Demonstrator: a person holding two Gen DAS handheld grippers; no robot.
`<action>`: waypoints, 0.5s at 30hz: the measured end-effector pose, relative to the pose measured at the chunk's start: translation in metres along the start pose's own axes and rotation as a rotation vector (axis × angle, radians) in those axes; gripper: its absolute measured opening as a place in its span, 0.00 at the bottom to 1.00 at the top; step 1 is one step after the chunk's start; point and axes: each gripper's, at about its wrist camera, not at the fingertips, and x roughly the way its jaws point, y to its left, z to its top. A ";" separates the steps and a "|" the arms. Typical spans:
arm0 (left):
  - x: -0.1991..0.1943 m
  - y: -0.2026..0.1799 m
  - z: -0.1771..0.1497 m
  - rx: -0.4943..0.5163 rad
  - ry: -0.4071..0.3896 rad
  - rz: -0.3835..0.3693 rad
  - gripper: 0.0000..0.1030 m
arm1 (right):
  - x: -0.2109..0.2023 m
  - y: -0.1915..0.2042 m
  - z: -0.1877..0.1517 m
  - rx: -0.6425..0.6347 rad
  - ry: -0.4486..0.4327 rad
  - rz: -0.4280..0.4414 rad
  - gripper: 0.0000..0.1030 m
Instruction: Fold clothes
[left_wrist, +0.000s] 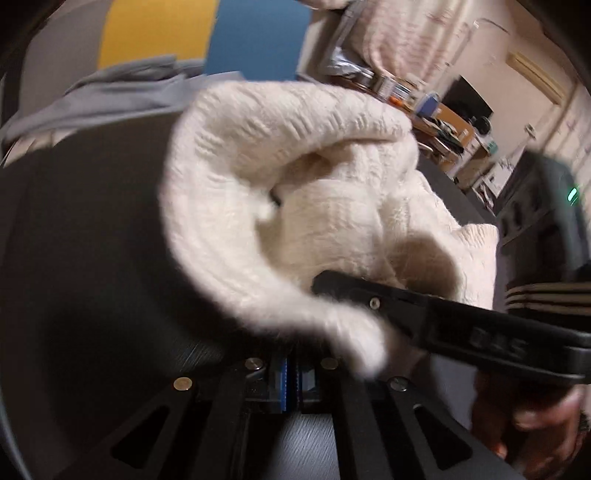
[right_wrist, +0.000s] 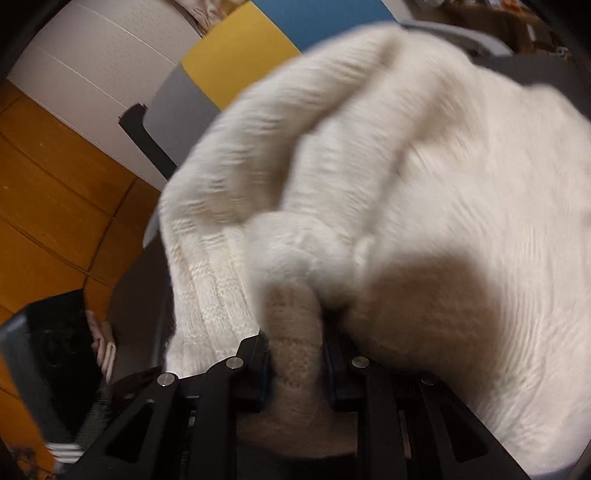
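Between the right gripper's (right_wrist: 297, 363) jaws sits the white sweater (right_wrist: 388, 177).

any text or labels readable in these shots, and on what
None can be read.
Raised marks on the black gripper finger crossing the left wrist view: too blurred to make out.
Clutter on the far desk: any labels are too small and blurred.
White sweater: no tag or print shows in either view.
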 end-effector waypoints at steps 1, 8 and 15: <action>-0.011 0.002 -0.005 -0.015 -0.025 0.018 0.04 | -0.003 0.002 -0.007 -0.010 -0.026 0.001 0.22; -0.049 0.013 0.033 -0.003 -0.195 0.231 0.21 | -0.018 0.016 -0.011 -0.119 -0.077 -0.087 0.33; 0.023 -0.002 0.056 0.098 0.008 0.371 0.25 | -0.083 0.036 -0.024 -0.287 -0.305 -0.296 0.75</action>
